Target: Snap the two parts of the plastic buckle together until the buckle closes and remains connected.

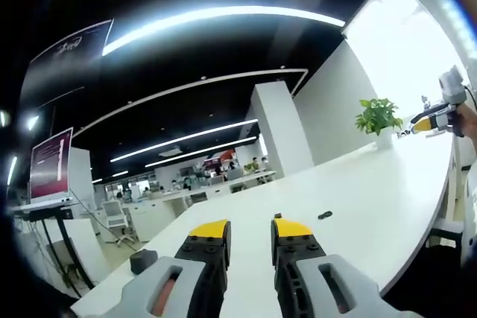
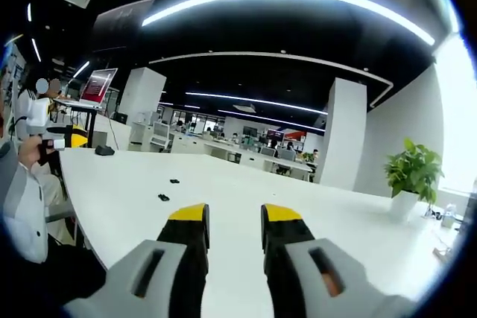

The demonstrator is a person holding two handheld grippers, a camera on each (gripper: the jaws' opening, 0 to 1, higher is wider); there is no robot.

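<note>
Inspector: Status of the buckle?

Operator: I see two small dark pieces on the white counter (image 2: 246,206), the nearer buckle part (image 2: 163,197) and the farther buckle part (image 2: 174,181), lying near each other but apart. Nothing is joined yet, as I judge it.

Inspector: Grippers?

Operator: My left gripper (image 1: 250,232) and right gripper (image 2: 234,217) are both released, jaws parted, holding nothing. Picking up, aligning and snapping all remain. A potted plant (image 2: 415,169) stands far off.
</note>
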